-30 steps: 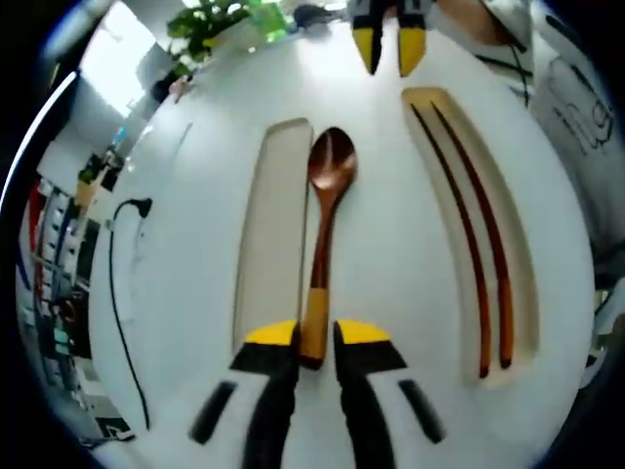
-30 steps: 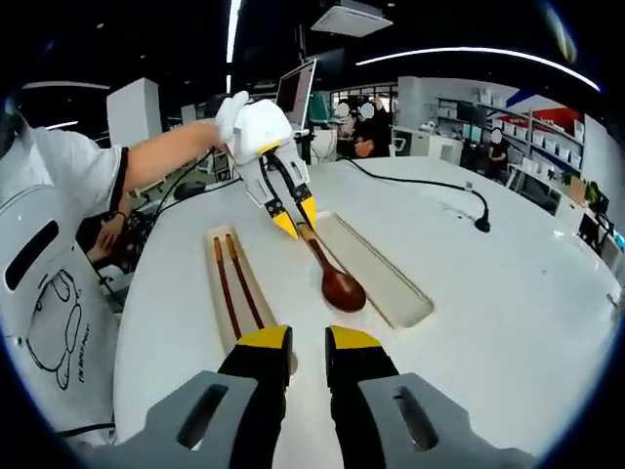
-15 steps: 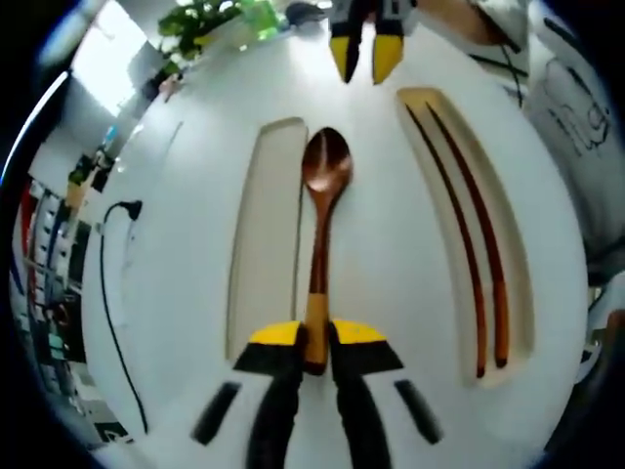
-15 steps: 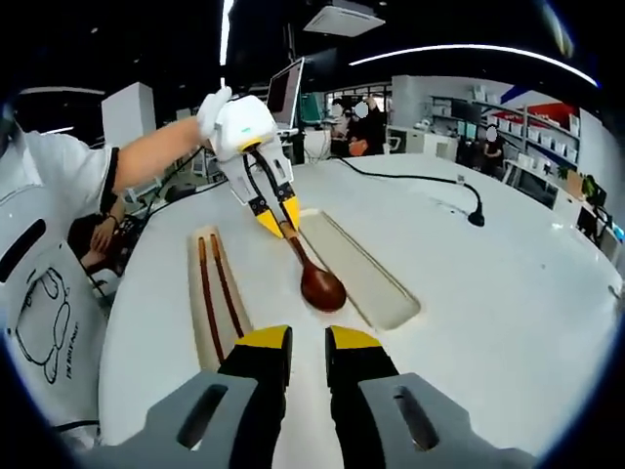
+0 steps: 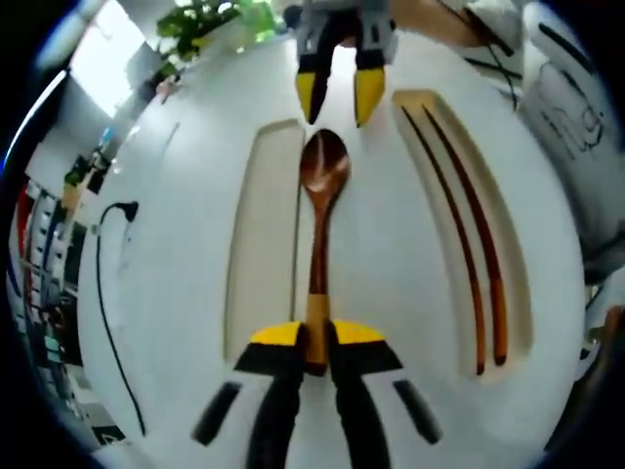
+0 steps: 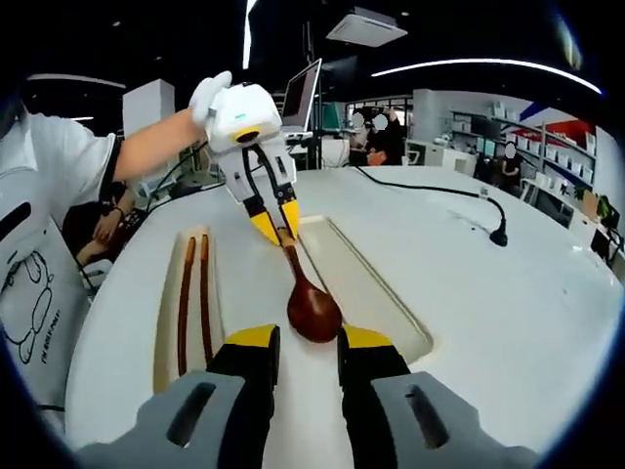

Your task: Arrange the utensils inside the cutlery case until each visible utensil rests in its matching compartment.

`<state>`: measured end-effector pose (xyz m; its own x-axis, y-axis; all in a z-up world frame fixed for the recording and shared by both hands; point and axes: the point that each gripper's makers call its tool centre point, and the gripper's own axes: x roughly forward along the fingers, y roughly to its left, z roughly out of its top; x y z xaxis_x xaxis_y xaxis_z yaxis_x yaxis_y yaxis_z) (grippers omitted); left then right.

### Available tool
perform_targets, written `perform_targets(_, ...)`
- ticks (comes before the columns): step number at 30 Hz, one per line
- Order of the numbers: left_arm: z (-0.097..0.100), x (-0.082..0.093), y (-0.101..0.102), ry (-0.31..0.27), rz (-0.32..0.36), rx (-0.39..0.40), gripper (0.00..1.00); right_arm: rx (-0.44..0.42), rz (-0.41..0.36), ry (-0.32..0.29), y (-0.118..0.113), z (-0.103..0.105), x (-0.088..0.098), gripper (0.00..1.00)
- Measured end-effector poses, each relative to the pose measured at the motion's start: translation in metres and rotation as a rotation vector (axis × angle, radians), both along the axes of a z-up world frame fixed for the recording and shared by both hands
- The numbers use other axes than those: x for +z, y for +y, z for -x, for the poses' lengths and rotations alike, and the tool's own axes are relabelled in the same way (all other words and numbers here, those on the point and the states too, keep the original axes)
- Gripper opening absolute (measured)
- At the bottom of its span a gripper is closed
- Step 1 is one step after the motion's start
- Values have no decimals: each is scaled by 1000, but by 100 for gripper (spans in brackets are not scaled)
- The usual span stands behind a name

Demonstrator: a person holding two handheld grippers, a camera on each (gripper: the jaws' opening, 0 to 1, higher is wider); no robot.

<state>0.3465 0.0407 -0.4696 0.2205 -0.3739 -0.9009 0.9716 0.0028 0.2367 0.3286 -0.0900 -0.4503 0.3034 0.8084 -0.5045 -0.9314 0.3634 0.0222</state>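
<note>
A brown wooden spoon [image 5: 319,225] lies on the white strip between two recesses. My left gripper [image 5: 317,334] is shut on its handle end. The spoon's bowl [image 6: 312,313] sits between the yellow tips of my right gripper [image 6: 309,338], which is open and flanks it. The right gripper [image 5: 338,98] comes in from the top of the left gripper view, just past the bowl. The left gripper [image 6: 274,223] holds the handle at the far end. The long beige compartment [image 5: 262,234] beside the spoon is bare. Two dark chopsticks [image 5: 474,244] lie in the other compartment [image 6: 171,322].
A black cable [image 5: 105,293] runs over the white round table [image 6: 508,332], ending at a plug [image 6: 501,235]. A person's arm and white shirt [image 6: 39,186] are on the left. A green plant [image 5: 210,21] stands at the table's far edge.
My right gripper has moved in toward the spoon, and its tips now flank the bowl. The left gripper stays shut on the handle.
</note>
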Motion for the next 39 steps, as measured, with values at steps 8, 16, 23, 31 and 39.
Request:
perform_targets(8, 5, 1, -2, -5, 14, -11, 10, -41, -16, 81, -6, 0, -10, 23)
perform_targets(16, 6, 2, -3, -21, 20, -12, 10, -74, -61, 170, -3, 2, -13, 19)
perform_targets(23, 9, 2, -5, -27, 34, -12, 10, -155, -183, 321, -3, -1, -10, 18)
perform_targets(31, 13, 1, -10, -45, 38, -23, 10, -213, -222, 381, -1, -6, -9, 16)
perform_targets(39, 9, 2, -6, -66, 30, -11, 10, -241, -226, 407, 0, -9, -10, 12)
